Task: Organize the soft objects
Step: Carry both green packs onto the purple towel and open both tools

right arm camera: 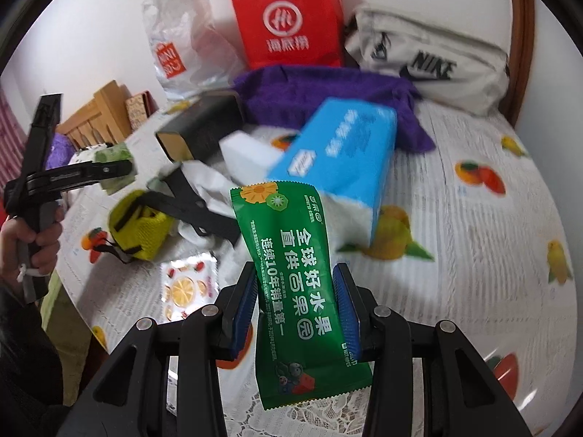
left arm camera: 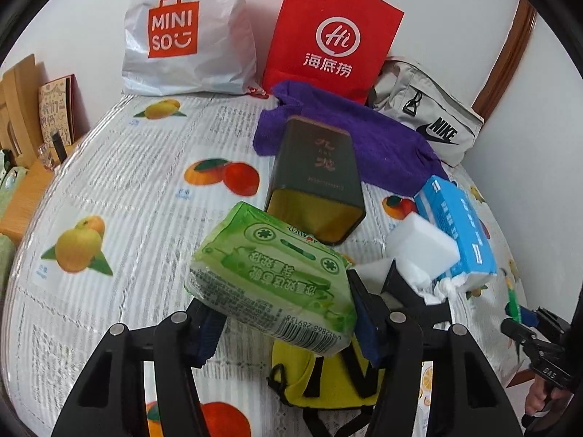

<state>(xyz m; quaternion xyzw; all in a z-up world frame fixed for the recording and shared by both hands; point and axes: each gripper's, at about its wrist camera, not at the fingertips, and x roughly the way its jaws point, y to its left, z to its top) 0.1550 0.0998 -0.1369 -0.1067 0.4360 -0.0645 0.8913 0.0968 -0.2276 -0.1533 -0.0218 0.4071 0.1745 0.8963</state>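
Note:
My left gripper [left arm camera: 288,324] is shut on a light green tissue pack [left arm camera: 269,284] and holds it above the table. My right gripper [right arm camera: 297,309] is shut on a dark green flat packet [right arm camera: 298,291], held upright above the table. A purple towel [left arm camera: 349,138] lies at the back; it also shows in the right wrist view [right arm camera: 328,94]. A blue tissue pack [right arm camera: 342,153] and a white sponge block [right arm camera: 247,153] lie mid-table. A yellow pouch [right arm camera: 142,229] lies near the left gripper [right arm camera: 91,173].
A dark open tin box [left arm camera: 317,178] lies on its side mid-table. A white MINISO bag [left arm camera: 186,32], a red paper bag [left arm camera: 331,36] and a grey Nike bag [left arm camera: 430,120] stand along the back wall. A fruit-print sachet [right arm camera: 186,284] lies near the table's front edge.

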